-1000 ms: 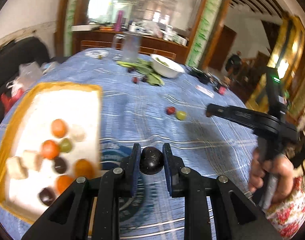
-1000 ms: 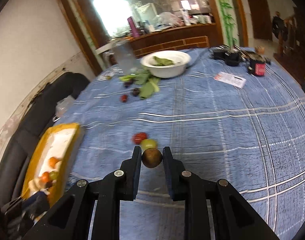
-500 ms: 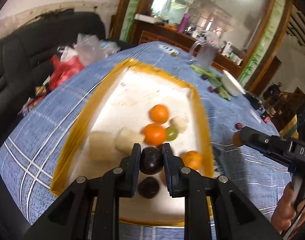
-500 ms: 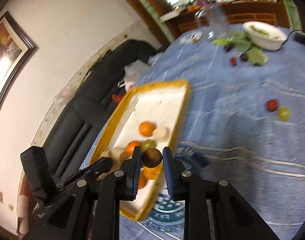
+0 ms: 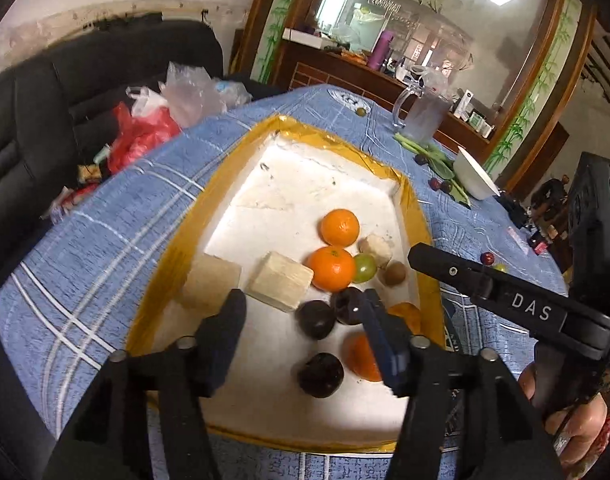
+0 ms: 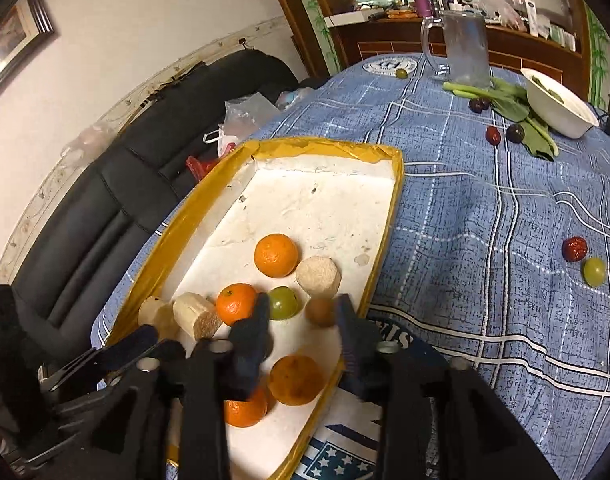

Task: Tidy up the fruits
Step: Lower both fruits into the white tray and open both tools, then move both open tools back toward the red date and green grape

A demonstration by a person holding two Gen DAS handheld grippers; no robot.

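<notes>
Both tongs hang spread apart over the yellow-rimmed white foam tray [image 5: 409,200] on the blue-checked desk [image 6: 485,208]. The left tongs [image 5: 301,312] hold nothing; dark round plums [image 5: 316,319] lie beneath. The right tongs [image 6: 303,314] are empty (a small brown fruit [image 6: 320,312] rests between their tips).

Domestic dining room. Indicated by: round table under blue checked tablecloth [image 6: 485,208], centre of frame; black leather sofa [image 6: 117,184] against white wall, left; dark wooden sideboard [image 5: 345,76] cluttered with bottles, below large etched mirror [image 5: 437,12], top; clear glass pitcher [image 6: 463,48] and white ceramic bowl [image 6: 557,108], upper right.
</notes>
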